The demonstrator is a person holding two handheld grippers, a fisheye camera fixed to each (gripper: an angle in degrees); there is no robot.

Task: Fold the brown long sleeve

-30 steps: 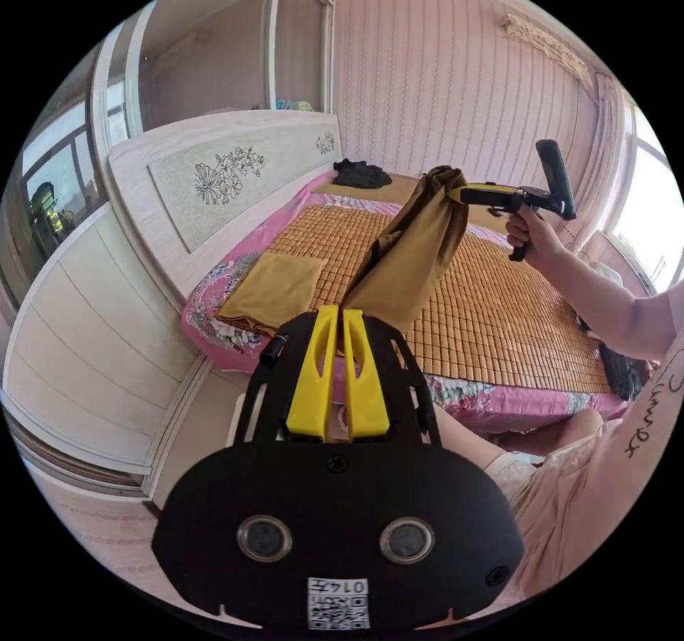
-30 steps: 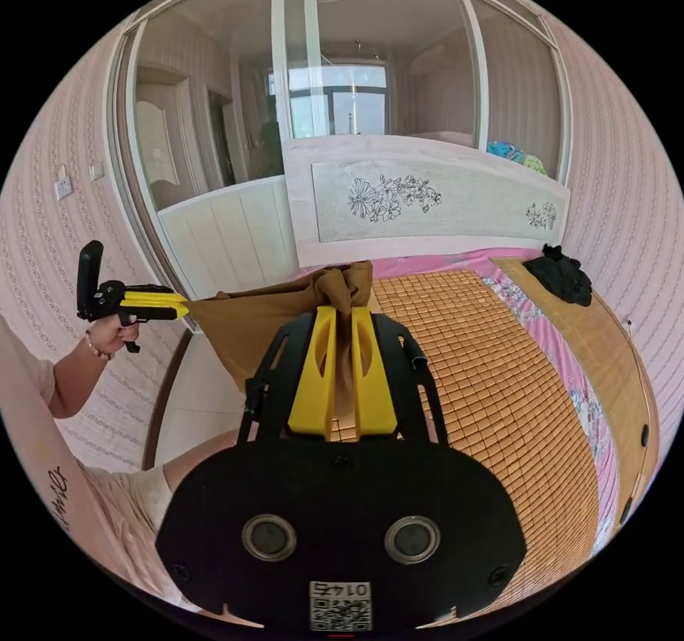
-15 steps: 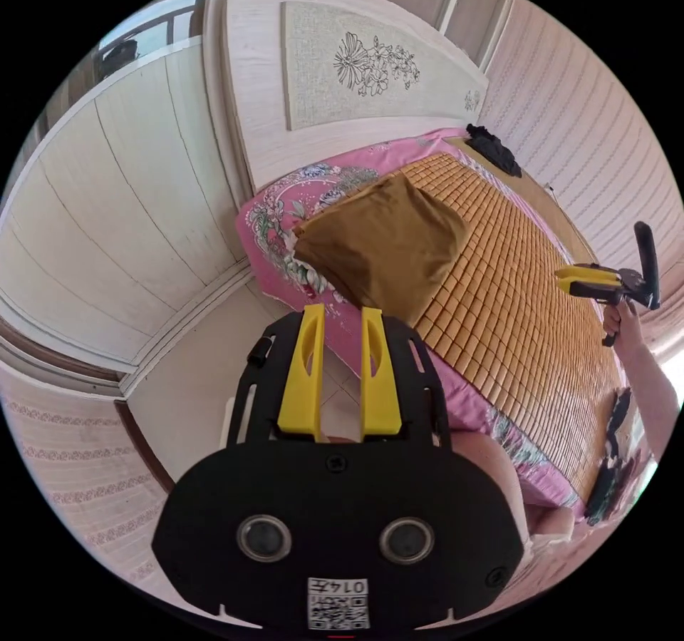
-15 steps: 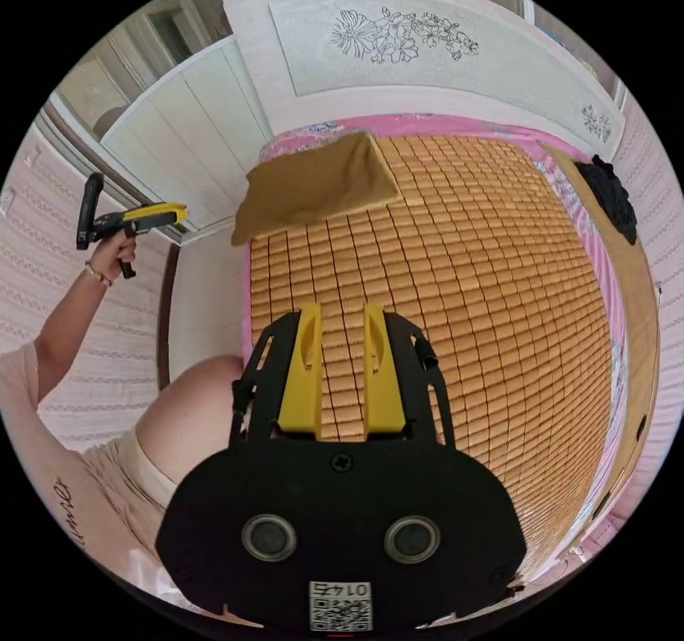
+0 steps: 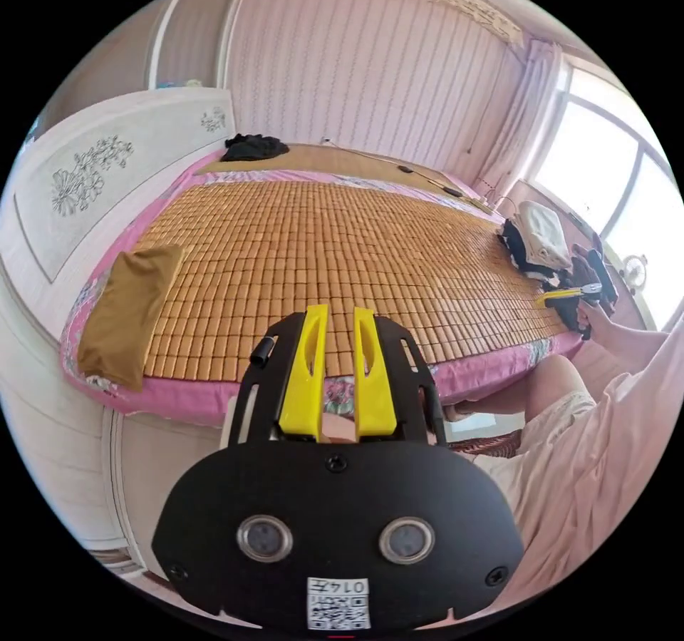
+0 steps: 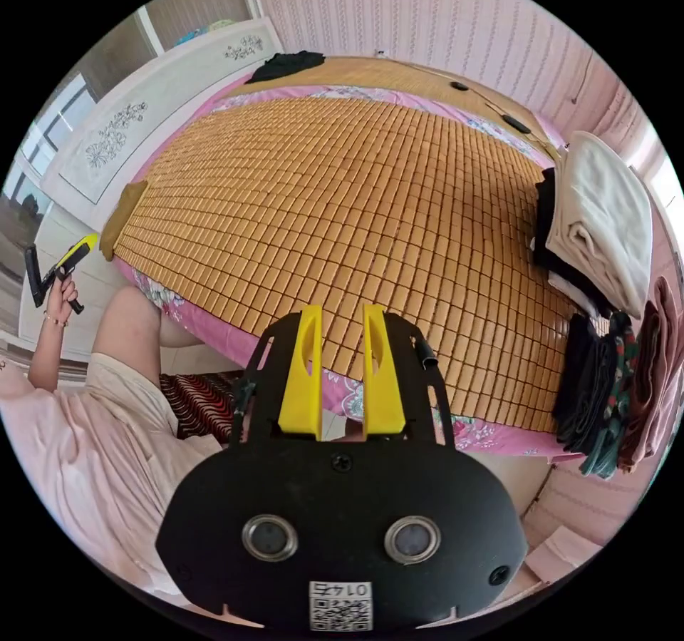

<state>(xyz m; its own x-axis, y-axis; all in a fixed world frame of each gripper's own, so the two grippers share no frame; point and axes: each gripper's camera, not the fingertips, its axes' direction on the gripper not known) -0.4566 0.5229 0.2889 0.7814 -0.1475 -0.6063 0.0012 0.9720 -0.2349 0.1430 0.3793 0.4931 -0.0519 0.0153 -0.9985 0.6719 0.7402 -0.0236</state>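
Observation:
The brown long sleeve point(image 5: 128, 309) lies folded in a flat rectangle at the left corner of the bamboo mat point(image 5: 342, 242), near the headboard; the right gripper view has the brown long sleeve point(image 6: 121, 214) small at the mat's far left edge. My left gripper point(image 5: 340, 324) is open and empty, held off the bed's near edge. My right gripper point(image 6: 340, 327) is open and empty too, over the bed's front edge. The other gripper appears in each view: right gripper point(image 5: 570, 293) by the clothes pile, left gripper point(image 6: 71, 252) in a hand at far left.
A pile of folded and loose clothes point(image 6: 605, 256) sits at the bed's right end, white and dark pieces on top. A black garment point(image 5: 253, 147) lies at the far side near the headboard point(image 5: 78, 177). The person's legs and pink top point(image 6: 92, 427) are beside the bed.
One second ago both grippers held the brown garment up between them. Half a second ago it lay folded on the mat's corner and both were open. Since then both hands swung away toward the clothes pile.

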